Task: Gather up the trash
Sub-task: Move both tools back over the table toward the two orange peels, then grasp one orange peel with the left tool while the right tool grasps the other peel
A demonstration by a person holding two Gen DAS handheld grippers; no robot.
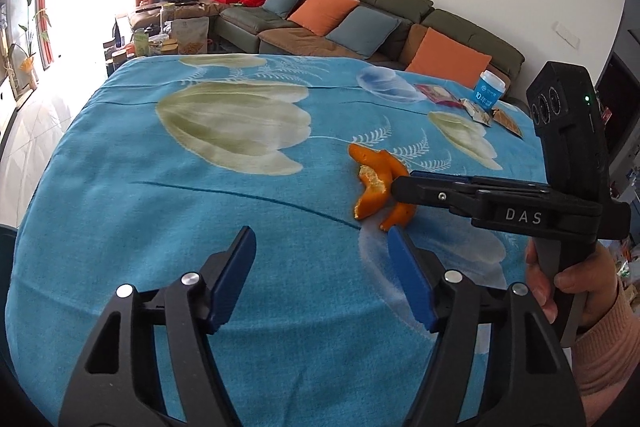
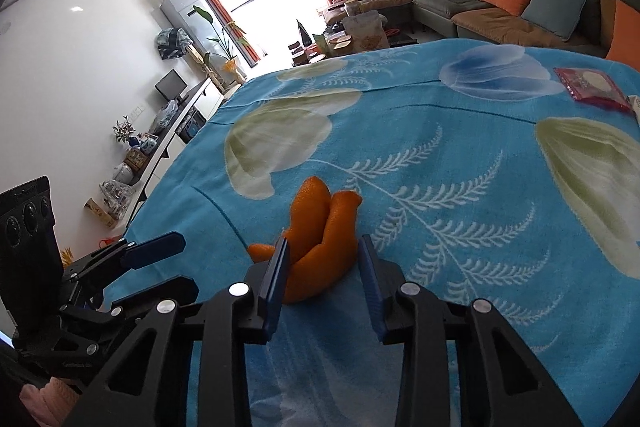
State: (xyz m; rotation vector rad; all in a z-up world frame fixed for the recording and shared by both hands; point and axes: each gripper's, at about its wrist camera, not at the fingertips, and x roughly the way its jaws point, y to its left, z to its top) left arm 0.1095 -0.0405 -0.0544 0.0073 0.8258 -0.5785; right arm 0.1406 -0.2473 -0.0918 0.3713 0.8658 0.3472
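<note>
An orange peel (image 1: 376,183) lies on the blue flowered tablecloth (image 1: 180,219), curled with several lobes. In the right wrist view the peel (image 2: 320,247) sits between the blue pads of my right gripper (image 2: 324,255); the jaws are open around it, the left pad touching it. The right gripper (image 1: 404,187) also shows in the left wrist view, reaching in from the right over the peel. My left gripper (image 1: 322,243) is open and empty, just short of the peel; it also shows at the left of the right wrist view (image 2: 152,251).
At the table's far right lie snack wrappers (image 1: 476,111), a red packet (image 1: 438,93) and a blue-and-white cup (image 1: 490,91). The red packet also shows in the right wrist view (image 2: 592,87). A sofa (image 1: 360,15) with cushions stands behind the table.
</note>
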